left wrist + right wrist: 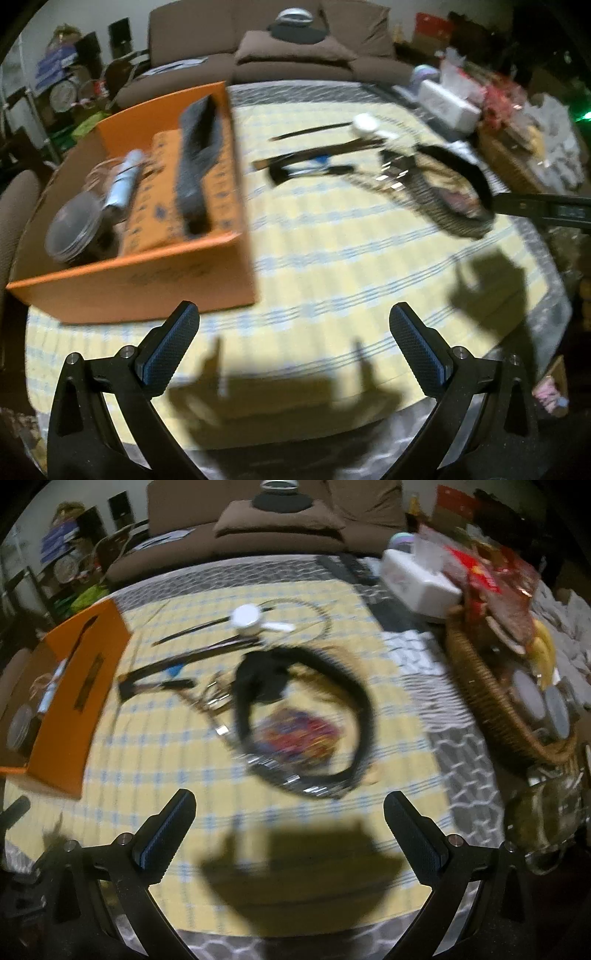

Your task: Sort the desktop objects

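At your far left sits the orange box [140, 284] on the checked cloth [332, 251]; inside it you have a clear jar [74, 232], a pale blue tube [123, 181] and a long dark item [197, 162] leaning on the right wall. Your left gripper [293, 325] hangs above bare cloth just in front of the box, jaws spread wide, nothing between them. Right of the box, well apart from it, lie dark sticks [314, 133], a white cap [364, 123], and a black strap [465, 173] looped around a multicoloured patch [295, 734]; blur hides what the patch is. Your right gripper [290, 806] points down at the cloth just short of the strap loop, jaws likewise fully spread and empty. At the far right a wicker basket [487, 701] of oddments stands beside a white box [417, 579]. A brown sofa [258, 55] lies beyond the table.
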The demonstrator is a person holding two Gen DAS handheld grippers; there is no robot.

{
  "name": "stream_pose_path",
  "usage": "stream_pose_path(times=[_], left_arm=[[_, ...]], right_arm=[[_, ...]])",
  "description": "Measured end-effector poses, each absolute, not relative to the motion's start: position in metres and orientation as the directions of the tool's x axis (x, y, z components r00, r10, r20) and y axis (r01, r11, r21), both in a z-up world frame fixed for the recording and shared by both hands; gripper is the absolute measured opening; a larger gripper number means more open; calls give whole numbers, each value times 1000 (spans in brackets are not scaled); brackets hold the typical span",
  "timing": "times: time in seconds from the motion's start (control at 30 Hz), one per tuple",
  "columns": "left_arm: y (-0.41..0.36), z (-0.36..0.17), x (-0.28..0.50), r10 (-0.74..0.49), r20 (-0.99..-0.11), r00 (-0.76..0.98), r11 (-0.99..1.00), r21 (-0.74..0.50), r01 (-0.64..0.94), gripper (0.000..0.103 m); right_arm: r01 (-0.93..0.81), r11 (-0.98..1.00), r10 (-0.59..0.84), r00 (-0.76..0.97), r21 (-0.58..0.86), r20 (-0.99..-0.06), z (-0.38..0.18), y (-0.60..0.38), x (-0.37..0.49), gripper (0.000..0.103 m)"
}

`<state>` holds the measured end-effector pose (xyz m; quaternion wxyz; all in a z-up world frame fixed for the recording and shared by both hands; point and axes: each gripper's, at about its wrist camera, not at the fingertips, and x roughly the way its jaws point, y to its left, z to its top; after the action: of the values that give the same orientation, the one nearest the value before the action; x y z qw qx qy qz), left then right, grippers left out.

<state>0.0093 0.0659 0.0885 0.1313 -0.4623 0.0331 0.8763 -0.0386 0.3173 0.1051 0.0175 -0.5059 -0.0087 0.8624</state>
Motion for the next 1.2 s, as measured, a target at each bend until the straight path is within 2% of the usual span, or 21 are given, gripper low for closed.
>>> stream_pose_path(times=[0.37,0.47,0.57,0.63,0.77,0.87,1.0,1.1,1.2], left_arm=[[159,89,-38,318,-825,-468,-933,-184,-310,103],[180,81,-54,338,-834,-436,-927,-214,-308,94],[196,73,-69,357,-841,-405,-921,-246,-302,86],[205,68,-77,362,-847,-389,-919,-254,-302,80],[220,57,-92,366,-860,-356,-918,-272,-287,68],[226,52,-101,370,-862,-347,-918,-284,-276,68],[232,51,-111,360,-869,-340,-922,-277,-269,68],[237,44,-121,347,-883,-316,-927,-271,-260,66],[239,41,-126,351,-887,-299,-925,-281,-254,53]], right_arm=[[-48,-998,58,-458,-40,-887,96,372,-74,102],[-56,-998,39,-449,-15,-893,91,386,-87,97],[-55,-998,28,-432,-4,-902,84,393,-97,85],[-49,-999,13,-418,8,-908,78,396,-103,71],[-34,-999,-16,-401,33,-916,68,401,-113,57],[-25,-999,-32,-397,46,-917,63,402,-119,45],[-7,-998,-56,-385,64,-921,56,401,-124,18],[2,-998,-65,-380,69,-923,54,399,-124,13],[2,-995,-90,-388,96,-917,59,402,-122,12]])
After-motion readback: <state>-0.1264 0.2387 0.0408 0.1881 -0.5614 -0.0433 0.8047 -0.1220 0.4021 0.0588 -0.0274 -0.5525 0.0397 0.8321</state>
